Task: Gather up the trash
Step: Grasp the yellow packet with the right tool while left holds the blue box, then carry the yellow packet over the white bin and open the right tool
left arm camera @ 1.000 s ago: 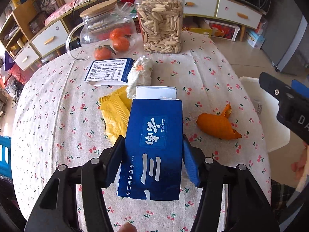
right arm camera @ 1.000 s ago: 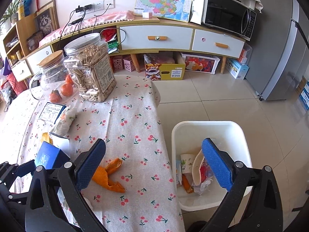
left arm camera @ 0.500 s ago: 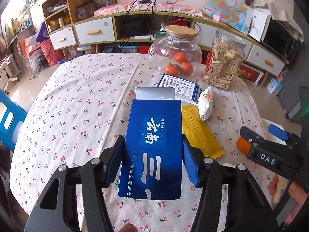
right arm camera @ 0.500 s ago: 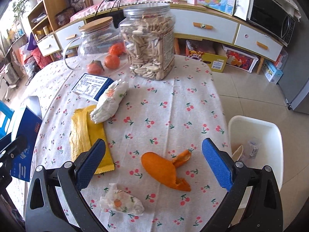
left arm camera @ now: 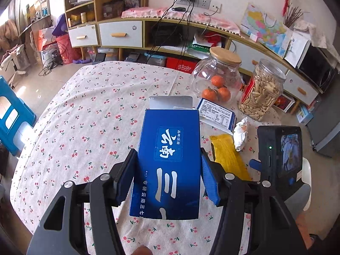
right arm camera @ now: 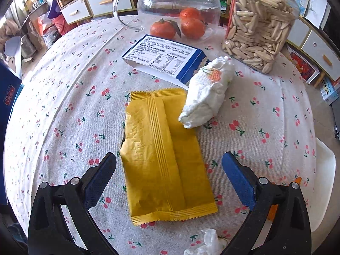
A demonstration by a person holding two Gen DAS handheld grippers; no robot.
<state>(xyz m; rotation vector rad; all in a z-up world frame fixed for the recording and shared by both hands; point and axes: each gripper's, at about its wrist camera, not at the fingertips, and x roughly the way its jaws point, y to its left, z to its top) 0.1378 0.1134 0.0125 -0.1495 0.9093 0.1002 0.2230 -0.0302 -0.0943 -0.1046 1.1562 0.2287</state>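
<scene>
1. The right gripper (right arm camera: 169,178), over the white bin a second ago, is now hanging over the table, its fingers spread either side of the yellow wrapper (right arm camera: 163,153), not touching it.
2. The left gripper (left arm camera: 167,180) is still pinching the blue box (left arm camera: 170,159), now lifted and angled steeply down above the tablecloth (left arm camera: 89,110).
3. A crumpled tissue (right arm camera: 207,93) is lying just beyond the right fingers.

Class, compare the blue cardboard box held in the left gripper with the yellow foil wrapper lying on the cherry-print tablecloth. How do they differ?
The blue cardboard box is rigid, clamped off the table, its top flap open. The yellow foil wrapper is thin, flat and crinkled, lying loose on the tablecloth between the right gripper's open fingers. Both are long, rectangular packaging.
</scene>
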